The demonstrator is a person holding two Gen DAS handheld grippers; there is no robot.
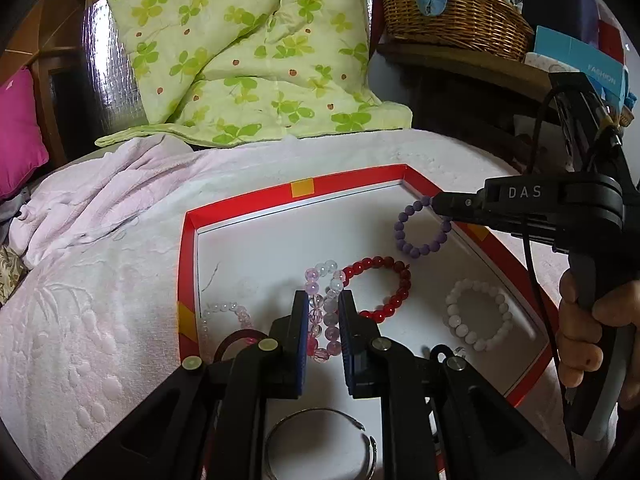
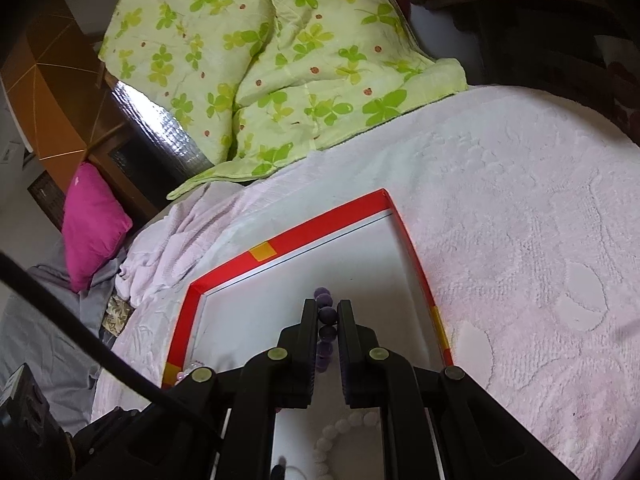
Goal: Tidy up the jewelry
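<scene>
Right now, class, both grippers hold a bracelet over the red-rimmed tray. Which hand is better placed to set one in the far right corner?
Right. The right gripper holds the purple bracelet beside that corner of the tray; the left gripper, clamping the pink bracelet, is further back.

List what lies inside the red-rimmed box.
In the red-rimmed box: red bracelet, white bracelet, purple bracelet, pink-clear bracelet, a metal bangle. The tongs cover the near part.

Bracelets in the tray (image 1: 352, 178), tray on the bed!
Quilt (image 1: 240, 48) behind it, basket (image 1: 452, 12) back right.
</scene>
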